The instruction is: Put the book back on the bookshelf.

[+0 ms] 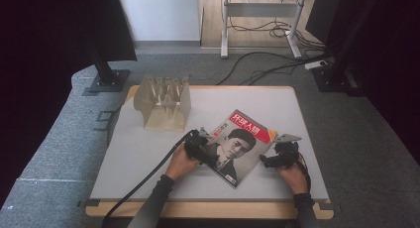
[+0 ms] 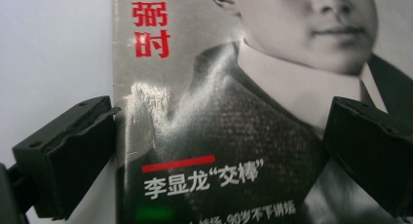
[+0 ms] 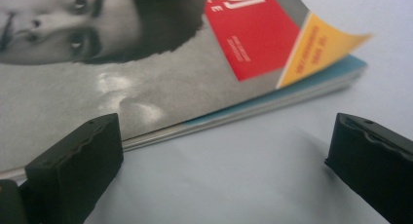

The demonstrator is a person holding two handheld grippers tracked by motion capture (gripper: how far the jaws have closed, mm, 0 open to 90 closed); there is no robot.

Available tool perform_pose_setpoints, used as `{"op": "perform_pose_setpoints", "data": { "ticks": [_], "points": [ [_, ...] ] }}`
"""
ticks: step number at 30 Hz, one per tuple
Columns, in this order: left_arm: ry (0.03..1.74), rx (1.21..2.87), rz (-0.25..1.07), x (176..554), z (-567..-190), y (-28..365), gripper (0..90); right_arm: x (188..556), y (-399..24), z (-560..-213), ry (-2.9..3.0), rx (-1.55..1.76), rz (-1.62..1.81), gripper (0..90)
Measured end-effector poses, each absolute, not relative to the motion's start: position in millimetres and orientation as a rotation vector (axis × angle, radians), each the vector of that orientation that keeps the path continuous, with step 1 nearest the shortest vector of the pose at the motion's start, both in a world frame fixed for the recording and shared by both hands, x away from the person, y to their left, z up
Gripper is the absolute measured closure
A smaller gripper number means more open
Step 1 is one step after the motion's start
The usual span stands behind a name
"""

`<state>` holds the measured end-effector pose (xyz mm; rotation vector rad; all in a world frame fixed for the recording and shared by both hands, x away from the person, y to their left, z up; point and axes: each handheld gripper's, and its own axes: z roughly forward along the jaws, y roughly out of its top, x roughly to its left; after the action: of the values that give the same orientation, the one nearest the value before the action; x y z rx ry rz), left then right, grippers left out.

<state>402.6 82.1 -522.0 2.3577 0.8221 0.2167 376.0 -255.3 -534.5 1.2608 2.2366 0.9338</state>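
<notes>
Magazine [image 1: 241, 145] lying flat near the tabletop [image 1: 148, 153] centre, long axis running from 1 to 7 o'clock, flanked by left tongs [image 1: 214, 157] spread over its cover at 9 o'clock and right tongs [image 1: 265, 162] spread, empty, just off its 3 o'clock edge.

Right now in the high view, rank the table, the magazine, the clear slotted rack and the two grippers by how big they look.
1. table
2. magazine
3. clear slotted rack, a bit smaller than the magazine, though it stands farther from the camera
4. left gripper and right gripper: too alike to rank
</notes>
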Motion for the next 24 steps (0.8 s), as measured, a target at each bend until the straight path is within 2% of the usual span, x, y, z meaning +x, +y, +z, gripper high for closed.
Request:
{"op": "perform_pose_setpoints", "data": {
  "ticks": [7,12,15,20,24],
  "points": [
    [0.828,2.386,0.200,370,-520,86,0.0,391,-255,-533,2.227,1.268,0.908,0.0],
    [0.756,2.452,0.160,355,-515,92,0.0,405,-253,-532,2.246,1.274,0.888,0.0],
    [0.778,2.446,0.256,358,-511,108,0.0,407,-253,-531,2.254,1.267,0.882,0.0],
    [0.939,2.347,0.341,378,-506,148,0.0,407,-253,-532,2.252,1.268,0.888,0.0],
    [0.982,2.347,0.369,388,-512,155,0.0,408,-253,-531,2.261,1.272,0.886,0.0]
  ]
}}
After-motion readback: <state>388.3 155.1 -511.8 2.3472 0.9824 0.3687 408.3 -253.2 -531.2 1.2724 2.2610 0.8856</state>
